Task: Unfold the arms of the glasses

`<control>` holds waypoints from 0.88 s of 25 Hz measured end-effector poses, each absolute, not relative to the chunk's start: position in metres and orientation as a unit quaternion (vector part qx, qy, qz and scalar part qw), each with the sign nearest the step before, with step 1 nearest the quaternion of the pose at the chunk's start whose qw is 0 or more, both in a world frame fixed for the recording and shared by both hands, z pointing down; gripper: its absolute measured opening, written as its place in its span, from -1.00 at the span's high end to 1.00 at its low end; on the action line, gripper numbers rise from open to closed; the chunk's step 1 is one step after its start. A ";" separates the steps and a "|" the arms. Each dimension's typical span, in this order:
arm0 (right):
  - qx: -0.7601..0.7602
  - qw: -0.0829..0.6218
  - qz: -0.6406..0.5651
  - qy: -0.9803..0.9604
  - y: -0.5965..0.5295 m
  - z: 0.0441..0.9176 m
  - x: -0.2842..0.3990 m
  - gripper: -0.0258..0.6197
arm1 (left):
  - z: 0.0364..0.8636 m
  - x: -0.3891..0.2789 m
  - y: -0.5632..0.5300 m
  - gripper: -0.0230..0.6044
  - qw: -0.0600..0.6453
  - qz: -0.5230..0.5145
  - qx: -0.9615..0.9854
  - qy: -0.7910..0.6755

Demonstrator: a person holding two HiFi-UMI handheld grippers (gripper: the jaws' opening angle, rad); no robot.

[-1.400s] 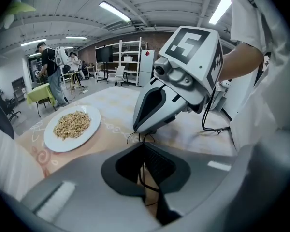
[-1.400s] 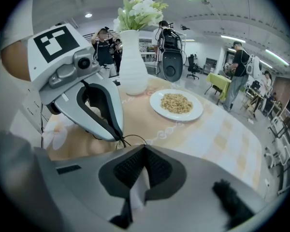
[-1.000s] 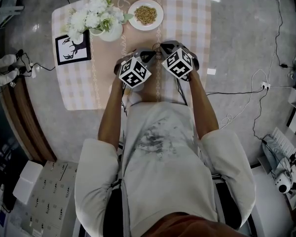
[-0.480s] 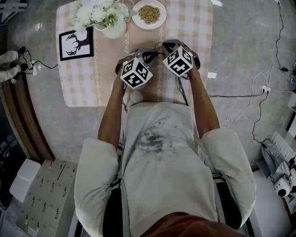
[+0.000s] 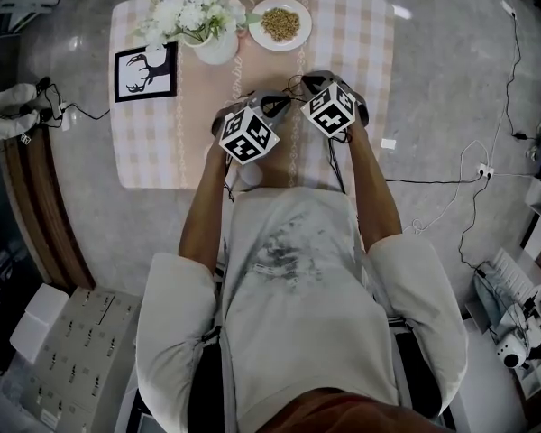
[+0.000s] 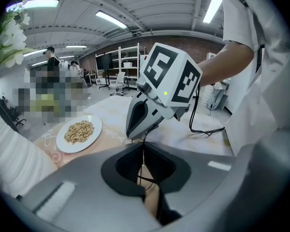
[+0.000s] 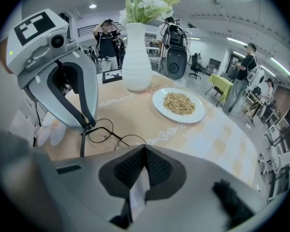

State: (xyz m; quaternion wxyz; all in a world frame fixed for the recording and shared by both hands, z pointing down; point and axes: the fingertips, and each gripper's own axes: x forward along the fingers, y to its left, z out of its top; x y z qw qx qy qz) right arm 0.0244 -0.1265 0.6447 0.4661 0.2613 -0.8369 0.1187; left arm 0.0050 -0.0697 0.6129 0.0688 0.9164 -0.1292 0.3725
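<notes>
Progress: partway, by my reading | glasses held just above the bench, strung between both tongs | left tongs clamped on one thin end | right tongs clamped on the other | one arm seems to hang down; the second looks not yet unfolded

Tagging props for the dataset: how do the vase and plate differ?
The vase stands tall and upright; the plate lies flat and low. The vase holds white flowers; the plate holds a heap of brown grains. In the head view the vase sits left of the plate. Both are white and stand at the far end of the table.
</notes>
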 end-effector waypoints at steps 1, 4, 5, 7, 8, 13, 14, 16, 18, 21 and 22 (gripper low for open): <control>0.262 0.466 0.119 -0.837 -0.126 0.645 0.024 0.87 | 0.612 0.004 -0.069 0.87 0.069 0.372 0.916 -0.131; 0.263 0.468 0.118 -0.835 -0.127 0.644 0.024 0.87 | 0.610 0.002 -0.067 0.87 0.069 0.367 0.917 -0.137; 0.264 0.468 0.118 -0.835 -0.127 0.644 0.024 0.87 | 0.609 0.001 -0.066 0.87 0.069 0.366 0.918 -0.138; 0.264 0.468 0.117 -0.835 -0.127 0.644 0.024 0.87 | 0.607 0.000 -0.065 0.87 0.069 0.364 0.918 -0.141; 0.264 0.468 0.117 -0.835 -0.127 0.644 0.024 0.87 | 0.606 -0.001 -0.065 0.87 0.069 0.362 0.918 -0.143; 0.265 0.469 0.116 -0.835 -0.127 0.645 0.023 0.87 | 0.603 -0.004 -0.062 0.87 0.071 0.353 0.921 -0.150; 0.264 0.469 0.116 -0.835 -0.127 0.645 0.023 0.87 | 0.602 -0.005 -0.062 0.87 0.072 0.352 0.921 -0.152; 0.264 0.469 0.116 -0.835 -0.127 0.645 0.023 0.87 | 0.602 -0.007 -0.061 0.87 0.074 0.350 0.921 -0.155; 0.264 0.469 0.117 -0.835 -0.127 0.644 0.023 0.87 | 0.601 -0.007 -0.061 0.87 0.074 0.350 0.920 -0.158; 0.264 0.468 0.117 -0.835 -0.127 0.644 0.022 0.87 | 0.600 -0.008 -0.060 0.87 0.072 0.349 0.920 -0.162; 0.265 0.467 0.118 -0.835 -0.126 0.644 0.022 0.87 | 0.600 -0.008 -0.060 0.87 0.071 0.349 0.920 -0.163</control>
